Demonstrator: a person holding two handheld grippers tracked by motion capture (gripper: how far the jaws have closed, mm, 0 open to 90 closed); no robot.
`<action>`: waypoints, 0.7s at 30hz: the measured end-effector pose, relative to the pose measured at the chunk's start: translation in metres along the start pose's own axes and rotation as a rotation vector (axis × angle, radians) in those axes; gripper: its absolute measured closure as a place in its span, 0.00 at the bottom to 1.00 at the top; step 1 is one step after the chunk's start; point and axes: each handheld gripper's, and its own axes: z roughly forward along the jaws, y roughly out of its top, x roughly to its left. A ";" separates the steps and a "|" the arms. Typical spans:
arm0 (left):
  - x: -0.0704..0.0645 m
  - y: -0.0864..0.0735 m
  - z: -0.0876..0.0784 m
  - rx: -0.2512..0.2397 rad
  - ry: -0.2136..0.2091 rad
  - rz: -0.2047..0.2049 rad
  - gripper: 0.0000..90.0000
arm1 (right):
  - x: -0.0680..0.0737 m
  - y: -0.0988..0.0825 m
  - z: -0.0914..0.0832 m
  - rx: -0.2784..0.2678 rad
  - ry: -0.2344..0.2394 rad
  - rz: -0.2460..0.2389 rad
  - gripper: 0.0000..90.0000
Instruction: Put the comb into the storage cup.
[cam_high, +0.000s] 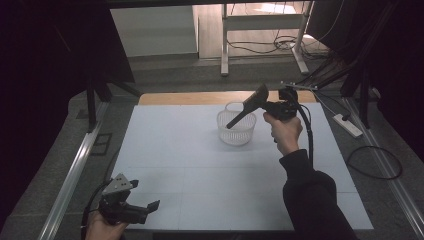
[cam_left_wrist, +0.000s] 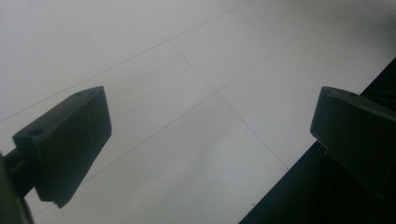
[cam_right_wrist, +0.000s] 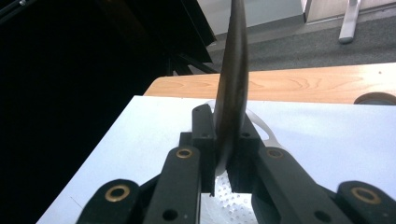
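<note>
Wood (cam_high: 200, 98) edges white table (cam_high: 190, 165) (grey floor (cam_high: 165, 75), perhaps carpet).

The spatula (cam_high: 248, 106) is black, dull and plain, dark brown-black where light catches its blade in the right gripper view (cam_right_wrist: 232, 93); the basket (cam_high: 236, 131) is translucent white, patterned all over with small holes; the right gripper (cam_high: 280, 107) is black, with brass-coloured rivets on its arms; the left gripper (cam_high: 142, 210) is black too, topped by a grey plate (cam_high: 119, 183); the mat (cam_high: 200, 165) is white, crossed by thin grey seam lines; the tabletop (cam_high: 200, 98) beyond it is pale wood with a visible grain; the sleeve (cam_high: 312, 200) is black; the floor (cam_high: 170, 75) is grey; the power strip (cam_high: 347, 125) is white.
</note>
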 end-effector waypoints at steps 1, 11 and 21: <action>0.000 0.000 0.000 0.000 0.000 0.000 0.00 | -0.001 -0.001 0.001 0.000 0.002 0.005 0.93; 0.002 0.000 0.000 -0.004 -0.007 -0.013 0.00 | -0.004 -0.013 0.009 0.012 0.013 0.020 0.93; 0.002 0.000 0.000 -0.006 -0.010 -0.018 0.00 | -0.012 -0.021 0.017 0.026 0.021 0.042 0.93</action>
